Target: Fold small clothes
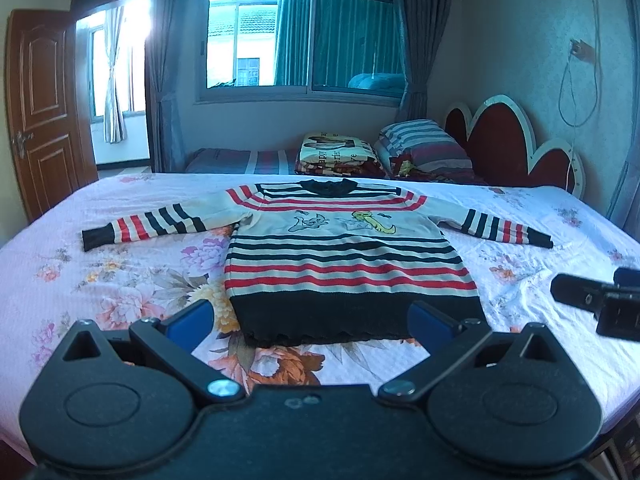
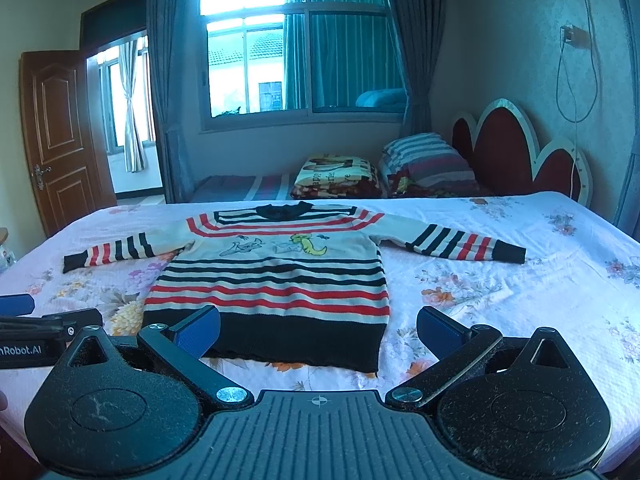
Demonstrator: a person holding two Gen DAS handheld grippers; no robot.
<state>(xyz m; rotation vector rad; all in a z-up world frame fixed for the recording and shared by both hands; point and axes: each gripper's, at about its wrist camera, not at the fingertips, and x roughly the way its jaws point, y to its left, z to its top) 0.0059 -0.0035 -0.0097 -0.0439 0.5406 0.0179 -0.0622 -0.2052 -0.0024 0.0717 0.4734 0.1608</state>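
Note:
A small striped sweater (image 1: 340, 256) (image 2: 276, 276), cream with red and black bands and a cartoon print, lies flat and face up on the floral bed sheet (image 1: 120, 280), both sleeves spread out sideways. Its black hem faces me. My left gripper (image 1: 310, 326) hovers open just short of the hem, blue pads wide apart and empty. My right gripper (image 2: 318, 332) is open too, near the hem's right part, holding nothing. Each gripper shows at the edge of the other's view: the right gripper (image 1: 600, 304) and the left gripper (image 2: 36, 332).
Folded blankets (image 1: 340, 156) and a striped pillow (image 1: 424, 148) sit at the far side by the red scalloped headboard (image 1: 504, 144). A window with curtains is behind, and a wooden door (image 1: 40, 112) stands open at the left. Bare sheet (image 2: 520, 300) lies around the sweater.

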